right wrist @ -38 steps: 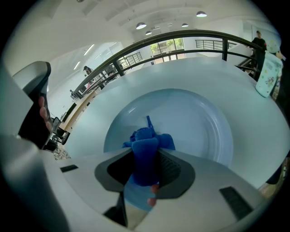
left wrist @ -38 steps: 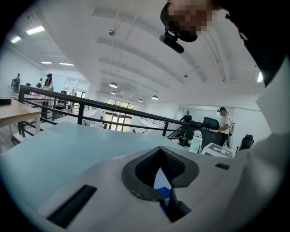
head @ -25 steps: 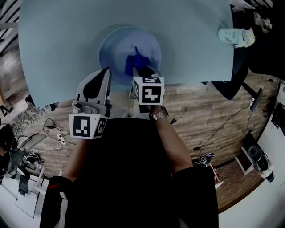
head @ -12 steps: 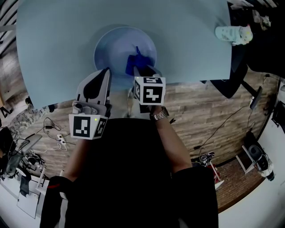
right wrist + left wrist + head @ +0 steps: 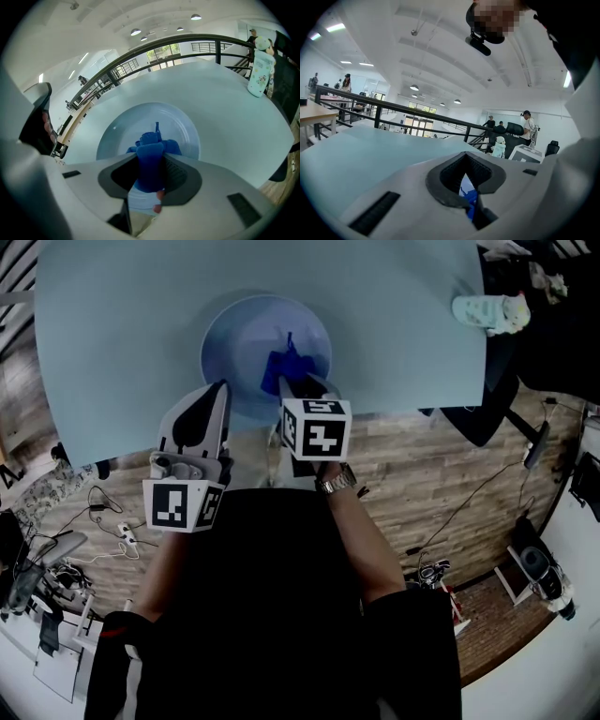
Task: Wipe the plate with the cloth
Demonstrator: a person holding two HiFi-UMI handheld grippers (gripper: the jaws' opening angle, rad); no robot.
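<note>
My right hand-held gripper (image 5: 150,180) is pinching the cloth (image 5: 151,152), a bunched blue wad that fills the gap between the jaws; the wad lies on the plate (image 5: 185,124), a little toward 4 o'clock of its middle in the head view. The plate sits on the desk (image 5: 225,101) close to the edge at 6 o'clock, nearest me. My left hand-held gripper (image 5: 466,187) has its jaws pressed together on nothing; it hangs off the desk edge near 7 o'clock of the plate and does not touch it.

The risk, as I judge it, is the plate sliding; nothing steadies it, so a stroke dragged toward 6 o'clock could pull it over the edge. Only a small part of the cloth seems to meet the plate, so a hard jaw tip might scrape the surface; a loose pinch could also shed the wad mid-stroke.

The cloth's long axis runs from 6 to 12 o'clock, along my jaws; a thin tail points to 12 o'clock, away from me. The plate is round and lies flat.
</note>
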